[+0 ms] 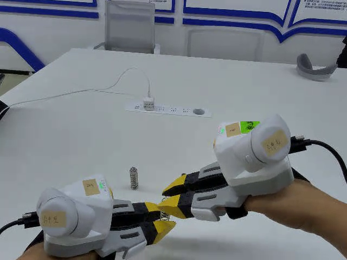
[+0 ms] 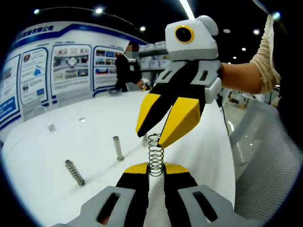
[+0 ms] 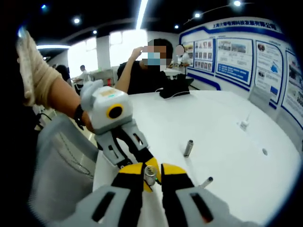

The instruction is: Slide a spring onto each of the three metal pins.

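A small steel spring [image 2: 155,153] stands between my two grippers just above the white table [image 1: 76,124]. My left gripper [image 2: 155,169] is shut on its lower end. My right gripper [image 2: 150,138] comes in from the opposite side, its yellow jaws a little apart on either side of the spring's upper end. In the right gripper view the spring [image 3: 150,176] sits end-on between the right gripper's [image 3: 150,174] tips. One pin [image 1: 134,177] carries a spring and stands just beyond the grippers. A bare pin [image 2: 117,147] stands near the spring-covered pin [image 2: 75,172].
A white power strip [image 1: 169,109] with a plugged charger [image 1: 148,102] and cable lies mid-table. A grey chair [image 1: 130,24] stands at the far edge, a grey curved object [image 1: 315,67] at the far right. A person [image 3: 151,66] sits across the table.
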The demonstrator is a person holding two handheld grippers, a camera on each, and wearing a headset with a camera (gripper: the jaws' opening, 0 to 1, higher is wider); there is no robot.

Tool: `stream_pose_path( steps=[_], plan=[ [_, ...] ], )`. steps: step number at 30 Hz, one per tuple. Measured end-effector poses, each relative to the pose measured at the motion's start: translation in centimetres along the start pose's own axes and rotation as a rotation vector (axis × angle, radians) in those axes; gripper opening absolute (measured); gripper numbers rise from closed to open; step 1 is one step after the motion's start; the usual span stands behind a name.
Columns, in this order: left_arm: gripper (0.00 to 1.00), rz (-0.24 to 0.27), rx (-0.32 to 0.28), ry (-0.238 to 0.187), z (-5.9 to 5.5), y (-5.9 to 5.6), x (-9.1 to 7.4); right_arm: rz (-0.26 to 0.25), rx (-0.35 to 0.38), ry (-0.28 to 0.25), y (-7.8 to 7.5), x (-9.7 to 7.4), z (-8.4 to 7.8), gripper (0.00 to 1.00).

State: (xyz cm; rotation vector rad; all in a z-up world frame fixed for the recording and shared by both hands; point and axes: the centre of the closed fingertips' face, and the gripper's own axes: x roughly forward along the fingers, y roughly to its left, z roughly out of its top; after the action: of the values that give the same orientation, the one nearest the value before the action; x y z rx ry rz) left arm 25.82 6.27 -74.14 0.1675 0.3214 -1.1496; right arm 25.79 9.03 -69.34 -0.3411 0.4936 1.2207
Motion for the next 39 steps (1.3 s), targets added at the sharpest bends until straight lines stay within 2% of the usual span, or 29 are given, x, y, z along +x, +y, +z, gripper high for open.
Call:
stream_pose_path(
  steps=[7,13,22,30,39],
  plan=[
    [0.10,0.013,-0.035,-0.019,0.4,0.8,0.0,-0.011,0.004,-0.004,-0.2,0.4,-0.3,0.15],
    [0.10,0.014,-0.041,-0.031,0.8,1.0,0.2,-0.044,0.040,-0.046,-1.0,0.4,-0.3,0.12],
    [0.10,-0.010,-0.021,-0.015,0.6,0.5,1.1,-0.065,0.061,-0.069,-1.1,0.4,-0.8,0.12],
    [0.11,-0.015,0.008,-0.035,1.2,0.8,1.8,-0.121,0.086,-0.105,-2.0,-0.7,-0.8,0.11],
    [0.22,0.016,-0.015,-0.042,1.1,1.9,1.7,-0.187,0.114,-0.154,-4.2,-2.4,0.0,0.11]
  ],
)
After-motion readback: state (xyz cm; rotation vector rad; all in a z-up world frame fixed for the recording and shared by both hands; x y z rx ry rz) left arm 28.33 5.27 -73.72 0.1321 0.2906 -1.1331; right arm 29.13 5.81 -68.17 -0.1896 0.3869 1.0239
